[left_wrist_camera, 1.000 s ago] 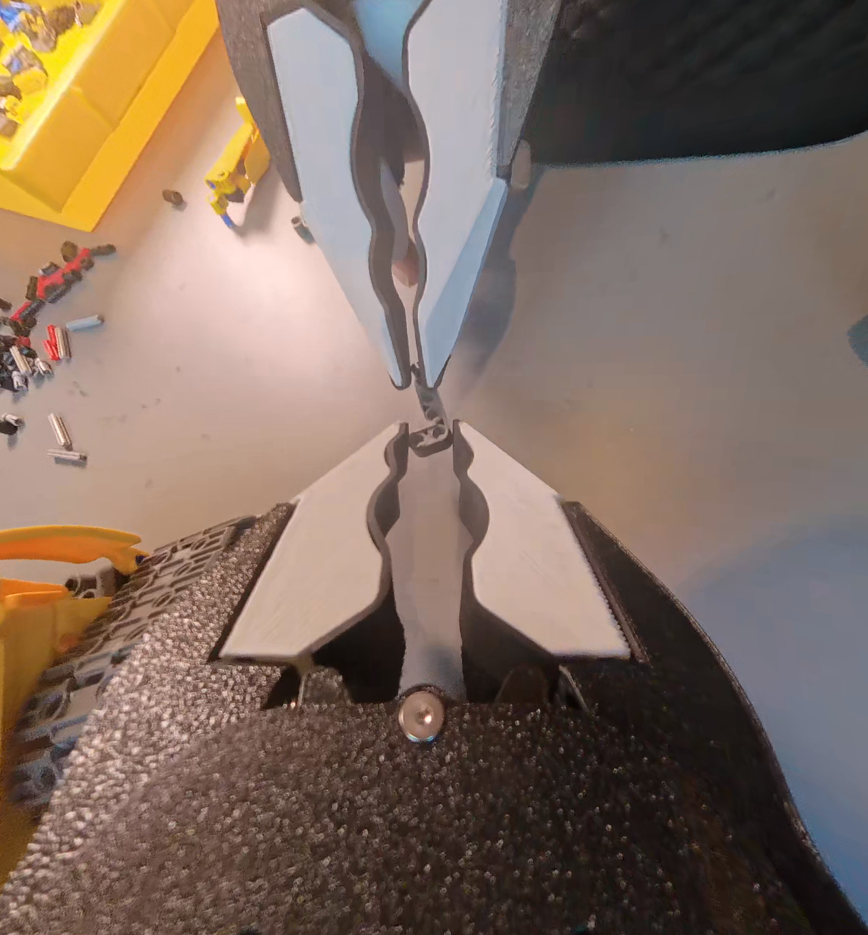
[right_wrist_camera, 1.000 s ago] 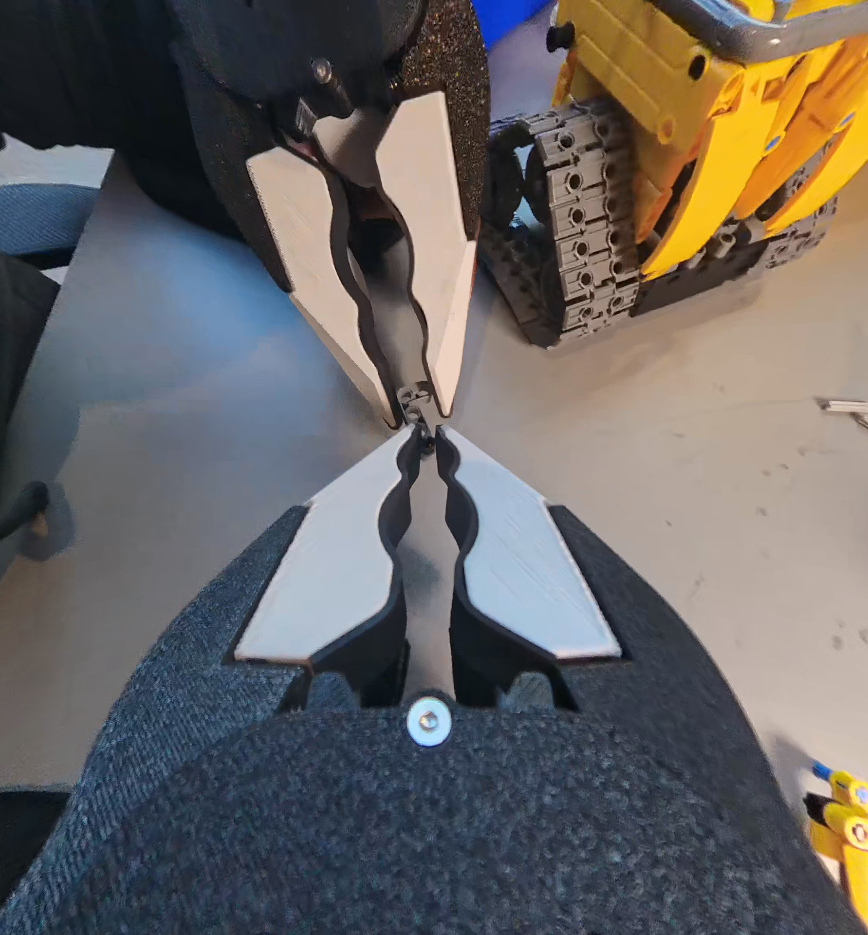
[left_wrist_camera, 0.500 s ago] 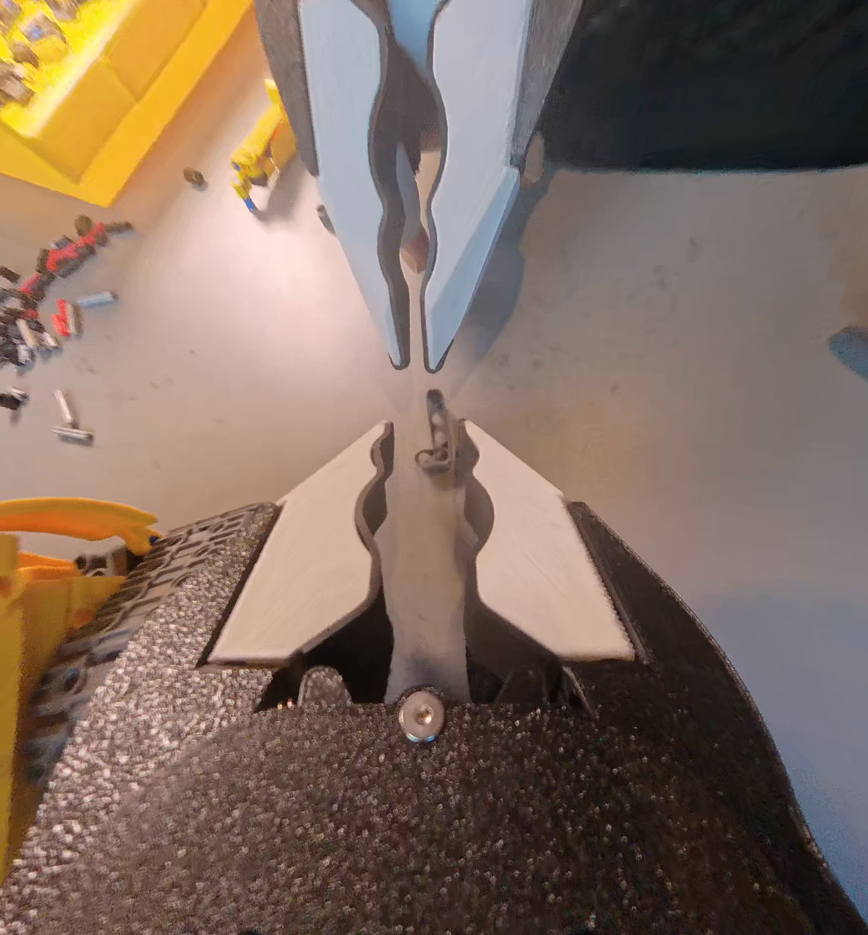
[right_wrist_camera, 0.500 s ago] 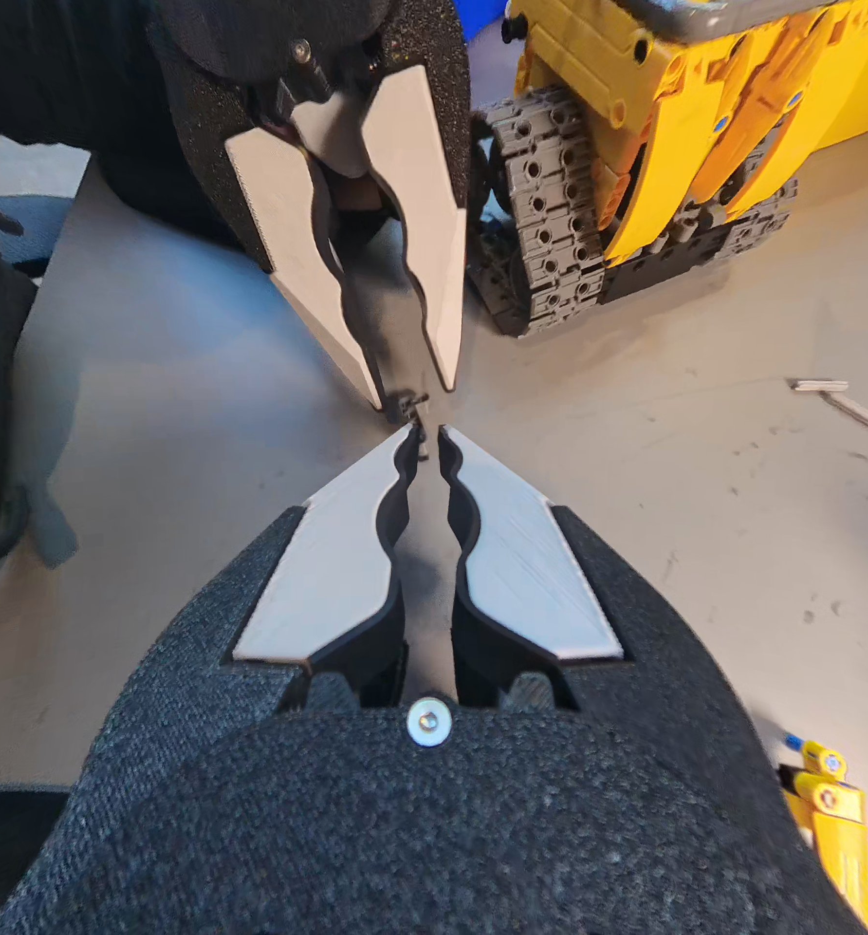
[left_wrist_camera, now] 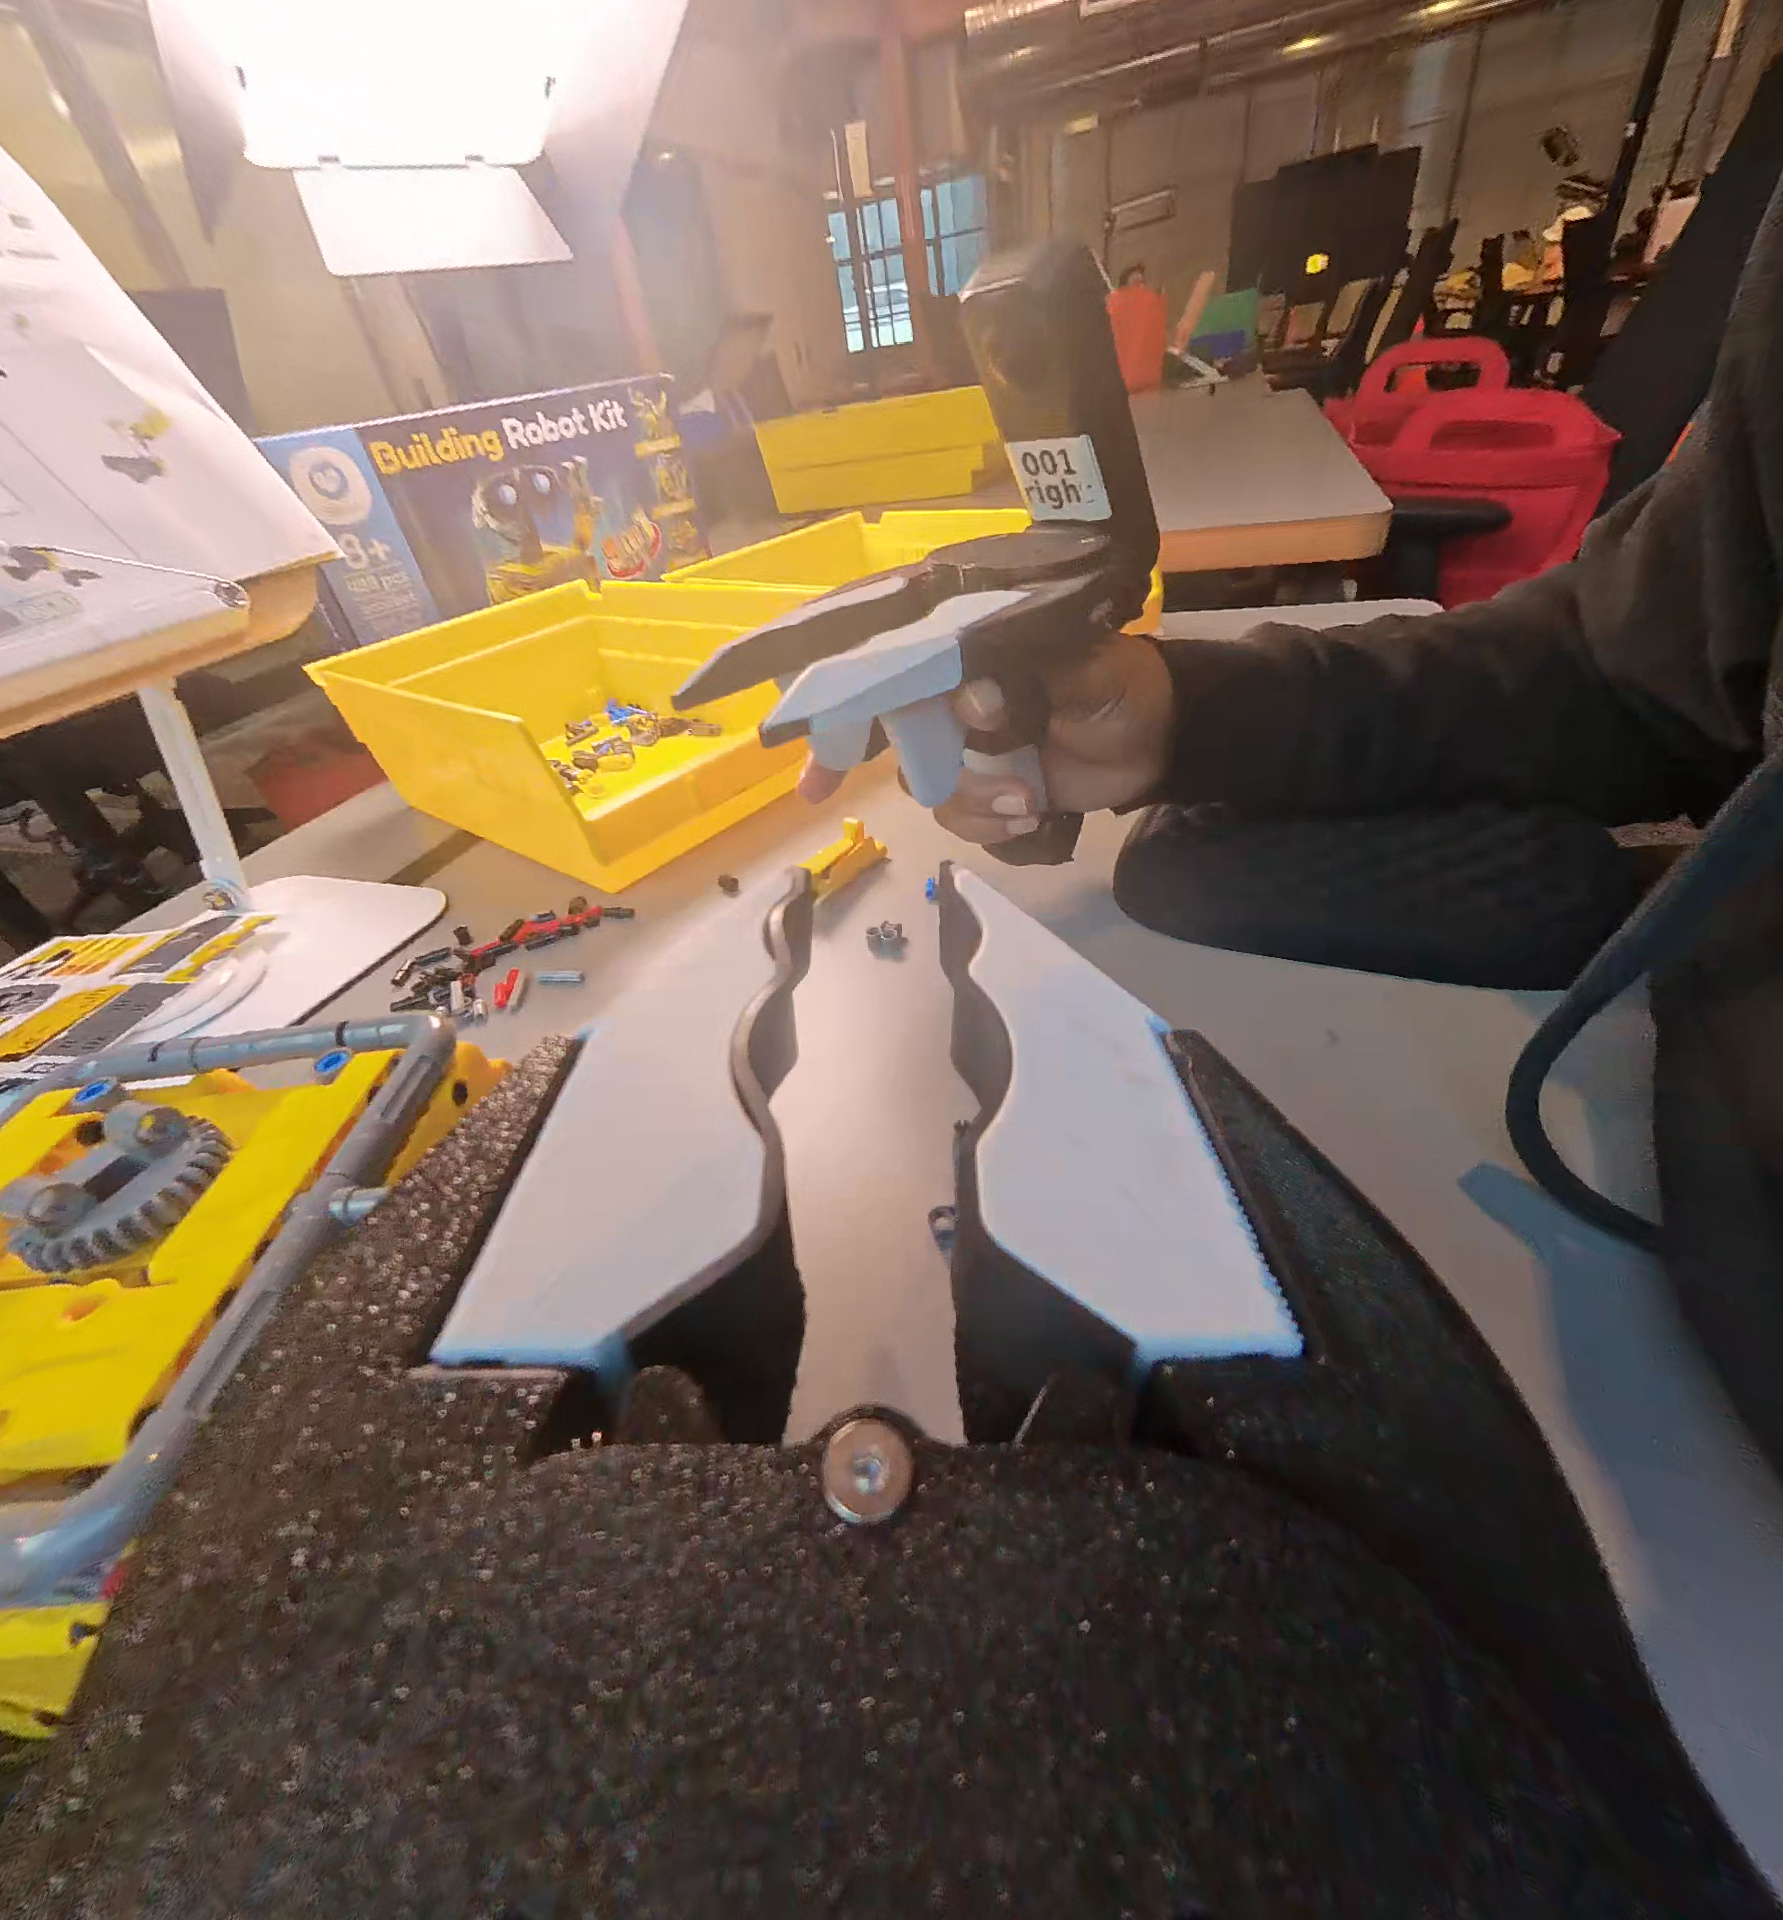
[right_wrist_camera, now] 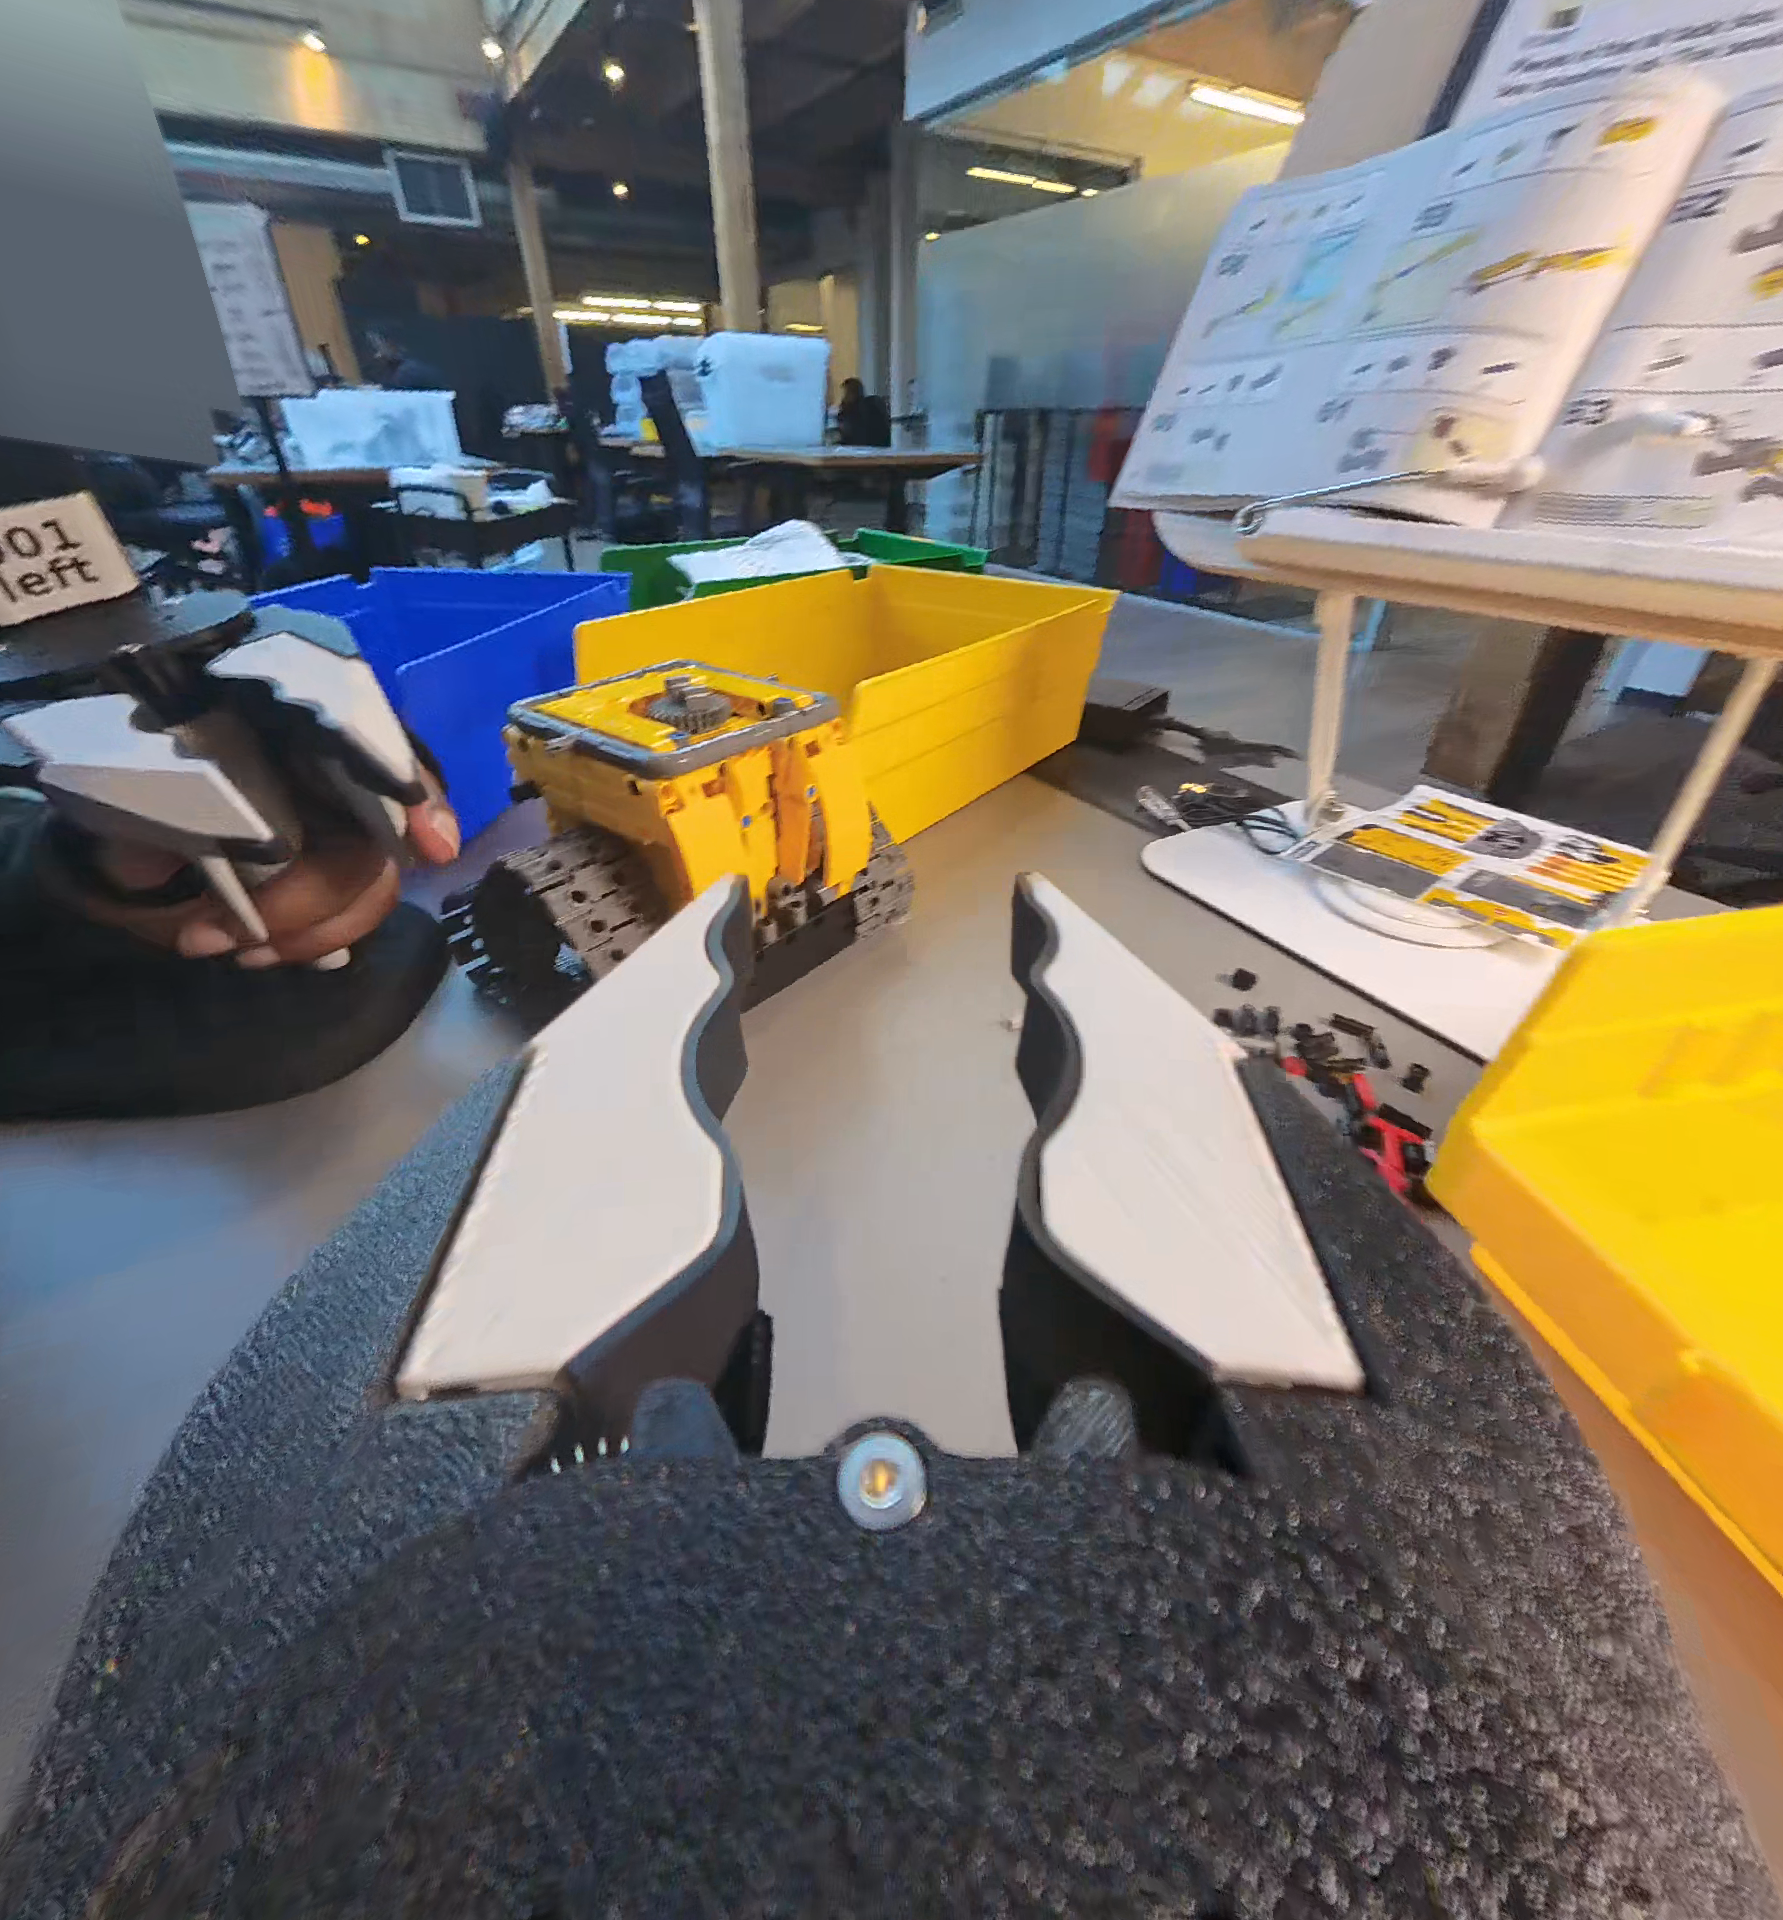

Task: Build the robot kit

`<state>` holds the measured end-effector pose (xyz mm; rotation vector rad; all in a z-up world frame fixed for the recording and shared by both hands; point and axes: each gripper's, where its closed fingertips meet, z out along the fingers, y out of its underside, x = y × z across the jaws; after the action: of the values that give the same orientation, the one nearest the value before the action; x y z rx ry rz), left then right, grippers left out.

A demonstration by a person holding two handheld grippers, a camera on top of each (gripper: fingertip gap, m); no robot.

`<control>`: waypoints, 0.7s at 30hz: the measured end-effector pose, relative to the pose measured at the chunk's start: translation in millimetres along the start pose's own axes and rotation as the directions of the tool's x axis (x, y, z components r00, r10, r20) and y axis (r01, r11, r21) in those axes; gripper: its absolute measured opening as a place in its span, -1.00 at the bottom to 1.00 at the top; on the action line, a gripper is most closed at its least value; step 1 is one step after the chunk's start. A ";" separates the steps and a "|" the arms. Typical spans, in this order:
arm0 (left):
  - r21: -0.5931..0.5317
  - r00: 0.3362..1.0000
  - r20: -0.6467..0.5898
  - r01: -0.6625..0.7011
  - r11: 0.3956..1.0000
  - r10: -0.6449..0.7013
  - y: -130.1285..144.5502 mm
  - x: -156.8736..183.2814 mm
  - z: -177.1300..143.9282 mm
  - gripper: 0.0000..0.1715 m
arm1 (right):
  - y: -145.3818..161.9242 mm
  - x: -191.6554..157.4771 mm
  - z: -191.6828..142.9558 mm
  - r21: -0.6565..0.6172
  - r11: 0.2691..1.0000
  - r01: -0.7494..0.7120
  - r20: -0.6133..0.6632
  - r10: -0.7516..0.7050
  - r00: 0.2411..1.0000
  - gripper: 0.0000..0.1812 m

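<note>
Left claw (left_wrist_camera: 866,914): jaws parted, nothing between them, held low over the grey counter (left_wrist_camera: 1365,1060). Just beyond its tips lie a small dark connector (left_wrist_camera: 885,937) and a yellow part (left_wrist_camera: 843,856), both loose on the counter. A scatter of black and red pins (left_wrist_camera: 497,961) lies to its left, near the base of a stand (left_wrist_camera: 336,930) that carries an open booklet (left_wrist_camera: 56,457). A yellow tracked model (left_wrist_camera: 87,1226) stands just beside the claw's left flank, a grey gear (left_wrist_camera: 128,1174) on its top. A yellow bin (left_wrist_camera: 513,717) with small parts inside sits toward the far edge.

Right claw (right_wrist_camera: 871,914): jaws likewise spread wide and empty, pointing across bare counter toward the tracked model (right_wrist_camera: 700,821). It also shows in the left wrist view (left_wrist_camera: 741,707), raised above the counter in a hand (left_wrist_camera: 1074,727) with a dark sleeve. A second yellow bin (right_wrist_camera: 970,665) and a blue bin (right_wrist_camera: 471,665) stand behind the model. In the right wrist view the left claw (right_wrist_camera: 232,769) appears at the left edge, gripped by a hand (right_wrist_camera: 315,883) resting on the counter.
</note>
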<state>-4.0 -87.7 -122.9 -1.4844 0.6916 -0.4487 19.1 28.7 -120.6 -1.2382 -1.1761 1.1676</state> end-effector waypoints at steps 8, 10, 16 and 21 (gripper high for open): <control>0.018 0.995 0.097 0.023 1.000 -0.024 -1.9 -17.5 -5.0 -0.73 | 2.1 82.0 -39.5 -0.187 0.982 0.009 -0.345 -0.074 0.936 -0.49; 0.012 0.995 0.101 0.025 1.000 -0.026 -0.1 -18.3 -4.4 -0.73 | 10.5 97.2 -54.4 -0.280 0.959 -0.032 -0.382 -0.081 0.921 -0.50; -0.014 0.996 0.091 0.014 1.000 -0.013 5.0 -15.9 -1.1 -0.74 | 79.1 74.5 -88.5 -0.668 0.741 -0.075 -0.177 -0.060 0.982 -0.68; -0.026 0.996 0.084 0.012 1.000 -0.010 7.2 -14.9 0.6 -0.75 | 105.6 38.5 -82.4 -0.740 0.669 0.062 0.029 -0.061 0.998 -0.75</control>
<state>-15.5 -76.9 -127.9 -1.5238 0.6254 -0.3849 104.2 62.9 -225.6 -1.7757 -1.7766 0.6143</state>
